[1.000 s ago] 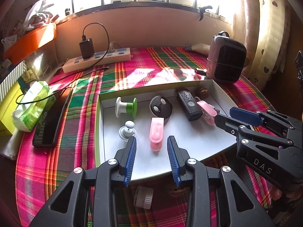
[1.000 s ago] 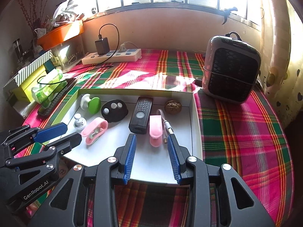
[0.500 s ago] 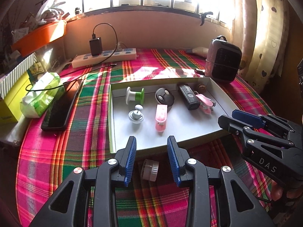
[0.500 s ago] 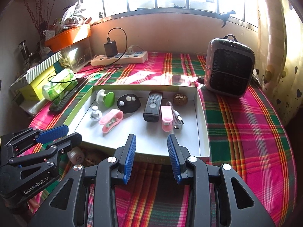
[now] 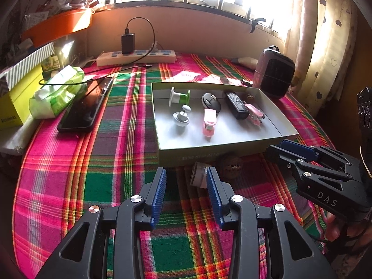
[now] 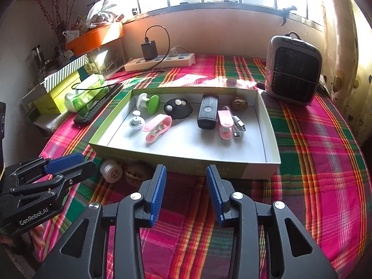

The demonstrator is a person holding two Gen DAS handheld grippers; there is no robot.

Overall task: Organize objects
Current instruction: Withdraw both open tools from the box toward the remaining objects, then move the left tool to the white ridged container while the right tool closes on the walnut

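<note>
Outside tray: one small white ribbed plastic cap [image 5: 199,174] lying on its side; one brown wrinkled walnut [image 5: 230,165] touching at its 3 o'clock; both against the shallow white cardboard tray [image 6: 267,125], at its 6 o'clock wall
Inside tray: eight small items; two pink clips [image 6: 157,127]
Left gripper [image 5: 186,194]: jaws apart, empty
Right gripper [image 6: 185,194]: jaws apart, empty

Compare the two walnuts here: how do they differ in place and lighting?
The walnut in the tray sits in the white tray's far right corner, sunlit, beside the black remote. The walnut outside the tray lies on the plaid cloth, shadowed under the near wall, next to a white cap. Both are brown, wrinkled and ungripped.
</note>
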